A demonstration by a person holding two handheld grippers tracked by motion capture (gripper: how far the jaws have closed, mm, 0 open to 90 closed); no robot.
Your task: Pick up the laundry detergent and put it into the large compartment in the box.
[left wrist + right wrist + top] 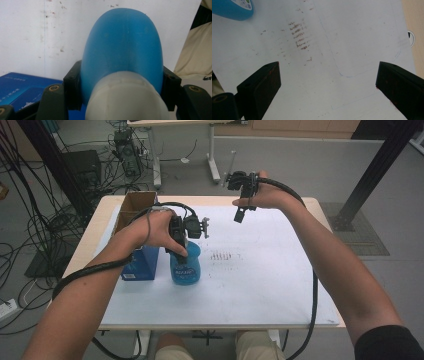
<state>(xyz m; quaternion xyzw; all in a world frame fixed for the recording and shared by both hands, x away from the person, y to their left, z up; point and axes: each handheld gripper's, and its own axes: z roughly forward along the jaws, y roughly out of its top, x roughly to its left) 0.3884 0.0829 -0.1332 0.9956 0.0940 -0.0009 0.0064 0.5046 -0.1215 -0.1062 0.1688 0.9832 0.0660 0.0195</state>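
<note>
A blue plastic bottle (186, 267) with a label stands upright on the white sheet (260, 275), left of centre. My left gripper (179, 251) comes down on its top from above and is shut on it. In the left gripper view the black pads (72, 87) press both sides of the blue bottle (122, 42) just beyond its whitish cap (125, 100). My right gripper (240, 214) hovers over the far edge of the table, open. In the right gripper view its jaws stand wide apart with nothing between the fingertips (327, 82). The bottle's base (234, 10) shows at top left there.
A blue carton (142, 262) stands right beside the bottle on its left, with an open cardboard box (135, 205) behind it. Rust-coloured smudges (220, 256) mark the sheet near the middle. Cables and table legs lie on the floor beyond.
</note>
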